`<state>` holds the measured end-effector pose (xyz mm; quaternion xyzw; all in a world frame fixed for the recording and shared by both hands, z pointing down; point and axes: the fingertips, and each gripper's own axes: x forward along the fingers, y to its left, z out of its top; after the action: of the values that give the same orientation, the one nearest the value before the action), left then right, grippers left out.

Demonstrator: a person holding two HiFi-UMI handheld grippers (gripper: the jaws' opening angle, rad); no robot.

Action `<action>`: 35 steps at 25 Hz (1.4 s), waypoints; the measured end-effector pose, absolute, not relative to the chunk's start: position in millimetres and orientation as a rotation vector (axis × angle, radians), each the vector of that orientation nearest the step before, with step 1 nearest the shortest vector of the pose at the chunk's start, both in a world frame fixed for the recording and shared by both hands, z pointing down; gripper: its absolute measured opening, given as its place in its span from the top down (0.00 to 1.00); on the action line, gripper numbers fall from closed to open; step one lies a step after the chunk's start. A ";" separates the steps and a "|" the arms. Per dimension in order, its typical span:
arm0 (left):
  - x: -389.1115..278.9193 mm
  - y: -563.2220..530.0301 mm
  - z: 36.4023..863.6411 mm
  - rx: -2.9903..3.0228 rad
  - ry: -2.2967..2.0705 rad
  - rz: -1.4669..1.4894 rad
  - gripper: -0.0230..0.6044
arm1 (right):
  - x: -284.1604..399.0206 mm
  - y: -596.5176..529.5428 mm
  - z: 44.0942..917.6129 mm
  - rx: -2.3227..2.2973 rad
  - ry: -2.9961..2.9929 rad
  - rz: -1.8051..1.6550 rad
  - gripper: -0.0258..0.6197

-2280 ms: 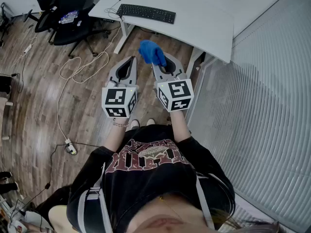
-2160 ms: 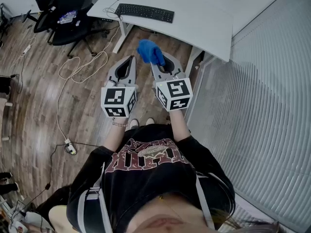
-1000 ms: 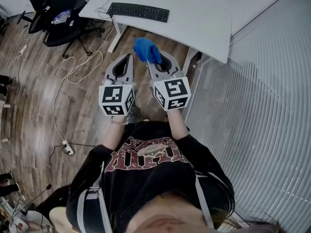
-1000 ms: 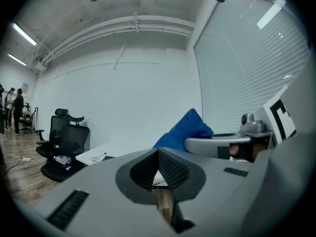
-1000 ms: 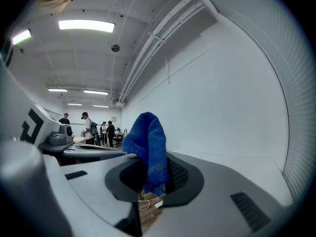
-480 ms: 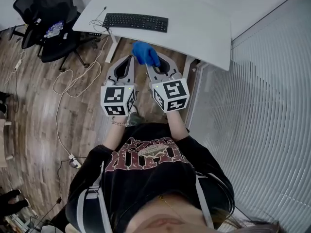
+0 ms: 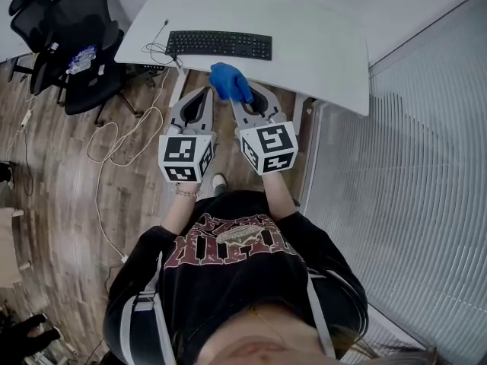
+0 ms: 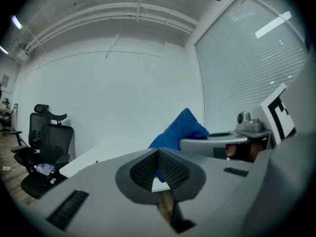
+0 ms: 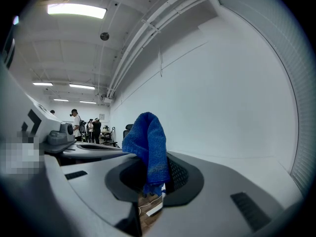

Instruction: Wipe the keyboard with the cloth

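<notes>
The keyboard [image 7: 219, 45] lies on the desk [image 7: 319, 36]; chair [image 7: 76, 44] left of it; cloth [image 7: 227, 78] in right tongs [image 7: 242, 96], before the desk.

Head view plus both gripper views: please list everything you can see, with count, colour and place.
desk: one, white, top centre
keyboard: one, black, on the desk's left part
cloth: one, blue, bunched in the right gripper's jaws, held up in front of the desk
office chair: one, black, upper left
cables: a few, white, looped on the floor
floor: brown wood, left
blinds: pale grey, right
bystanders: a few, far back in the right gripper view
left gripper: grey, jaws shut, empty
right gripper: grey, shut on the cloth
person's shirt: black, printed, bottom
</notes>
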<state>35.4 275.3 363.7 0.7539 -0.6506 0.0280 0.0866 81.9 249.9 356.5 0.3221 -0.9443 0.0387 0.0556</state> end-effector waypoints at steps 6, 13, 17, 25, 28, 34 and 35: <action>12.8 260.7 372.7 2.242 -1.904 0.075 0.91 | 59.9 235.9 364.2 0.998 -2.838 0.132 0.86; -9.1 236.1 377.6 2.219 -1.899 0.072 0.91 | 36.4 209.9 366.6 0.970 -2.835 0.145 0.86; -25.7 206.6 381.2 2.194 -1.926 0.074 0.91 | 16.7 180.9 369.5 0.926 -2.850 0.144 0.86; -44.5 144.4 383.4 2.154 -1.963 0.078 0.91 | -7.4 122.2 374.4 0.848 -2.868 0.171 0.86; -47.3 122.0 383.4 2.142 -1.974 0.086 0.91 | -11.2 100.0 375.2 0.826 -2.875 0.186 0.86; -52.7 83.6 381.4 2.117 -2.018 0.086 0.91 | -20.4 62.6 374.3 0.767 -2.908 0.203 0.86; -53.0 78.3 381.2 2.112 -2.029 0.086 0.91 | -21.3 57.6 374.1 0.754 -2.914 0.199 0.86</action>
<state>-53.0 78.3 381.2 0.7169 -0.6885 0.0291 0.1056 -21.3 57.6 374.1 0.2494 -0.9641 0.0658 0.0626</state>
